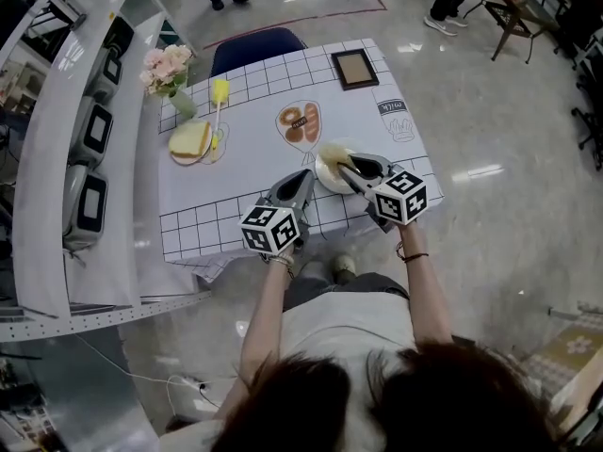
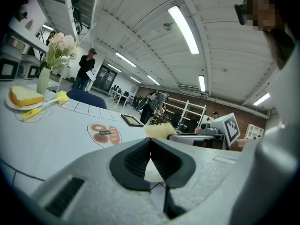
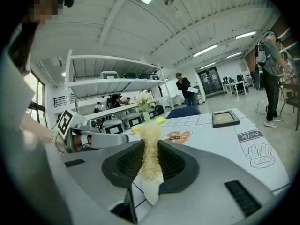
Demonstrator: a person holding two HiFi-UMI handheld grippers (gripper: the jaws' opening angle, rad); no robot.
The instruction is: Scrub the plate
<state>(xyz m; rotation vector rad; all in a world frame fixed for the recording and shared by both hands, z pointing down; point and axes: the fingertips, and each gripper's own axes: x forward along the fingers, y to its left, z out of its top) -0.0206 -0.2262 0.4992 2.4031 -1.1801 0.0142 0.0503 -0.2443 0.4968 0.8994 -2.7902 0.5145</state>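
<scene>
At the desk's far left corner stood a vase of pink flowers. Just in front of it, a slice of bread lay on a saucer, with a yellow brush beside it to the right.

Near the front edge, your left tool reached in from the left. Its jaws were drawn together at the tips, and they appeared to pinch the left rim of the white plate.

The plate sat close to the desk's front edge, right of the middle, flat on the checked cloth.

Your right tool came in from the right and hovered over the plate. Its jaws were clamped on a straw-coloured scrubber, which stuck out past the tips above the plate's far side. I cannot tell whether the scrubber touched the plate.

A dark picture frame lay flat at the far right corner, well apart from both tools.
</scene>
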